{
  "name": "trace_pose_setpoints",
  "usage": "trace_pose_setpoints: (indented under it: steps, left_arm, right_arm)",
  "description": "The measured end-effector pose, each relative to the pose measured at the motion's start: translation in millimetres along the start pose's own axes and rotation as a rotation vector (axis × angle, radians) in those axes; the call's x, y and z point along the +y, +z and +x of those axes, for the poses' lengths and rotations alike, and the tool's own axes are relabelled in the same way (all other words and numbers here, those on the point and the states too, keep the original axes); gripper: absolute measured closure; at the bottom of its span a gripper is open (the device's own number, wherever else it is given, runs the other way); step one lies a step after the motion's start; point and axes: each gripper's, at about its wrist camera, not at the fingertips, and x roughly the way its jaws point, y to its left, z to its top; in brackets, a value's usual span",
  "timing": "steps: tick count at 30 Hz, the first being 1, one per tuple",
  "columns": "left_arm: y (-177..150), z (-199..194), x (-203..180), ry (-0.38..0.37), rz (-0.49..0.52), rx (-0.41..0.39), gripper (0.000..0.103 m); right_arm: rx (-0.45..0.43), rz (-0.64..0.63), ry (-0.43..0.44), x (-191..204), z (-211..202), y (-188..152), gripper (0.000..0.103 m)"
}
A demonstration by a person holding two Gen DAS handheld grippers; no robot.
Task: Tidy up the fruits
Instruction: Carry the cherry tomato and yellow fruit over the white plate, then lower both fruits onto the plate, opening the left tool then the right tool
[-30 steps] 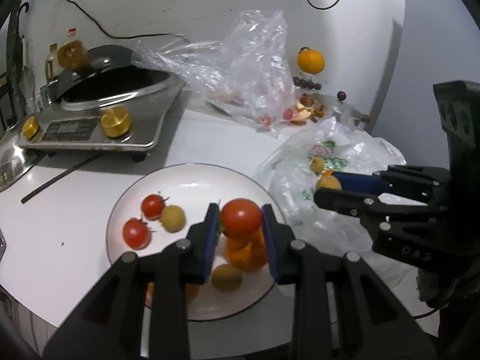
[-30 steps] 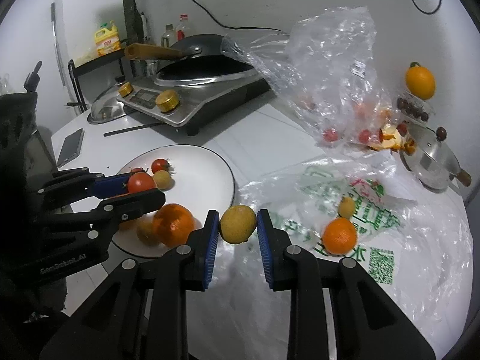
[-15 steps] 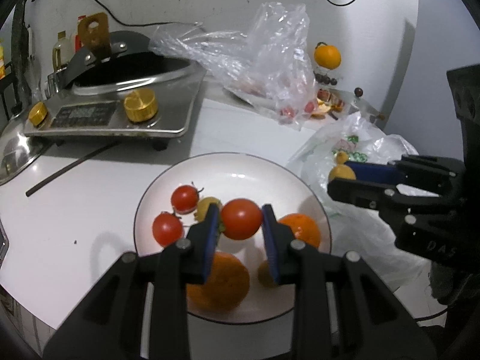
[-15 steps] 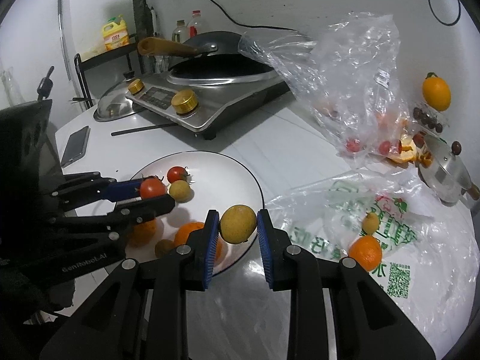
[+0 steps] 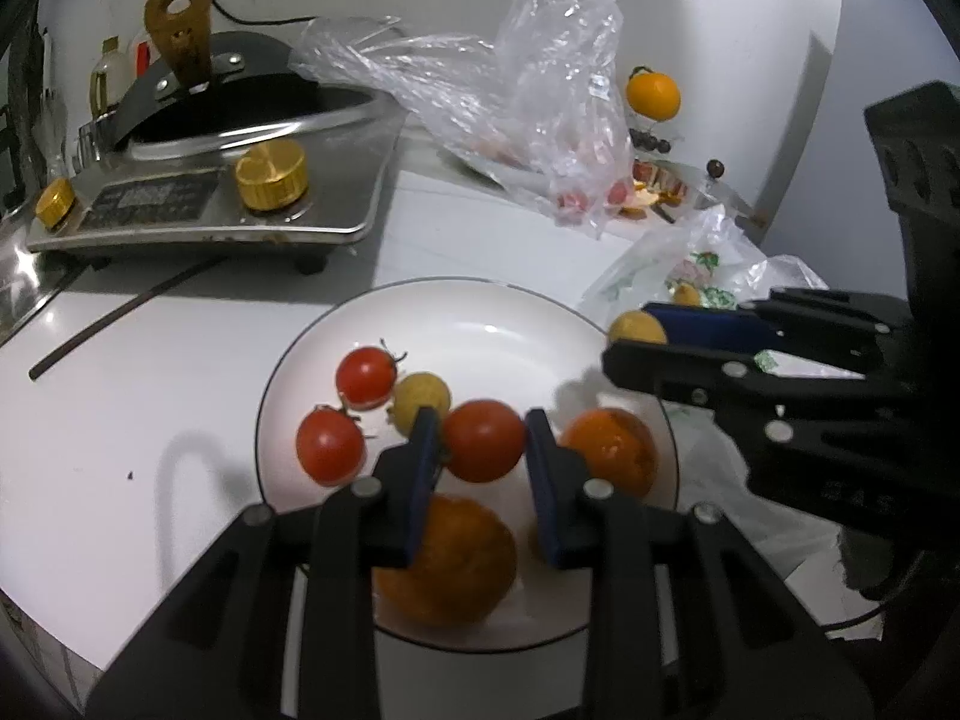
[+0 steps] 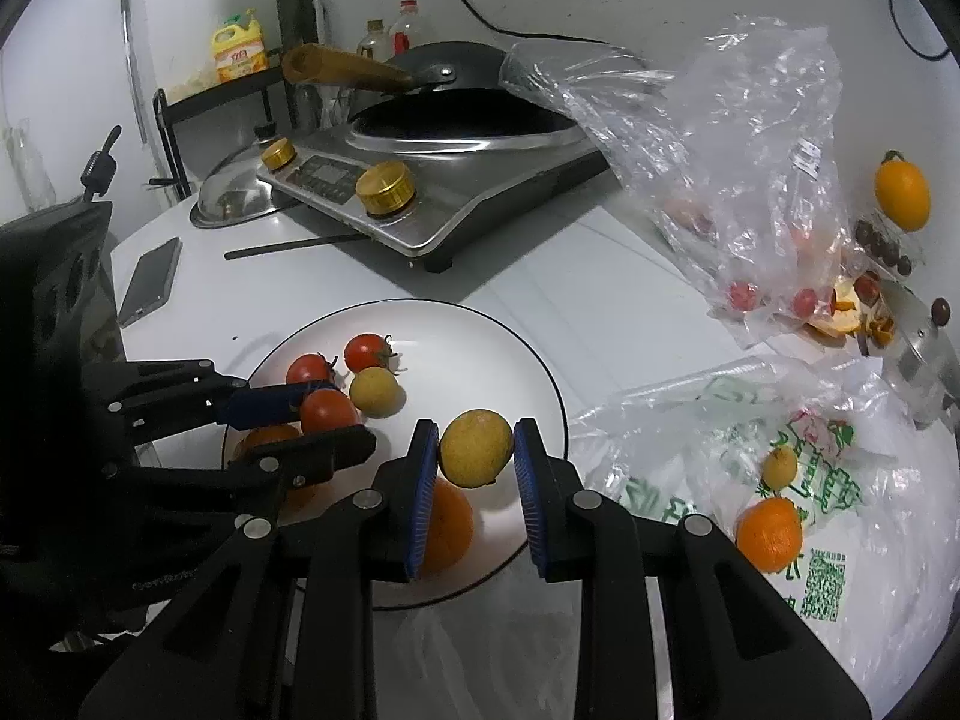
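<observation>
Only the right wrist view shows the phone (image 6: 150,281) beside the plate (image 6: 510,354).

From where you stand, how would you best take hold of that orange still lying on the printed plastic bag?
Take the orange across its widest middle, one pad on each side, coming down from above. It is round, so a pinch off-centre would likely slip, and it lies on the crumpled printed bag, so a low sideways approach could snag the plastic. The small yellow fruit beside it sits apart, leaving room for the pads.
</observation>
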Motion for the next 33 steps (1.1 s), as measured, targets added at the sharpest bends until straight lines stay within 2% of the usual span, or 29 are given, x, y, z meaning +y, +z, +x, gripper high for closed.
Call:
trace_pose_setpoints:
  steps: [3,9,14,17,18,19,25,33]
  left_arm:
    - [-0.7,-0.2,1.6,-0.008,-0.003,0.003,0.069]
    - [-0.5,-2.1,5.5,-0.042,-0.018,0.001,0.068]
    - [2.3,-15.2,13.7,-0.054,-0.034,-0.037,0.068]
    - [4.1,-23.5,19.8,-0.033,-0.038,-0.066,0.06]
    - [4.2,-26.2,21.3,-0.009,-0.033,-0.077,0.049]
    - [4.2,-29.9,23.1,0.018,-0.025,-0.095,0.047]
    - [4.1,-37.2,42.9,0.096,-0.036,-0.127,0.045]
    - [-3.0,-31.6,60.0,0.112,-0.064,-0.112,0.045]
  right_arm:
    - [0.005,-0.009,0.0,1.9,4.3,4.4,0.075]
    - [0.022,-0.022,-0.001,7.2,14.5,10.2,0.075]
    - [0.036,-0.027,-0.009,10.1,21.7,13.6,0.075]
    - [0.044,-0.033,-0.007,13.6,28.0,15.8,0.075]
    - [0.048,-0.034,-0.006,15.3,30.6,16.5,0.075]
    - [0.05,-0.036,-0.005,16.0,32.7,17.1,0.075]
    - [0.08,-0.029,-0.003,19.0,48.3,18.9,0.075]
    - [0.101,-0.03,0.008,23.8,60.7,19.7,0.075]
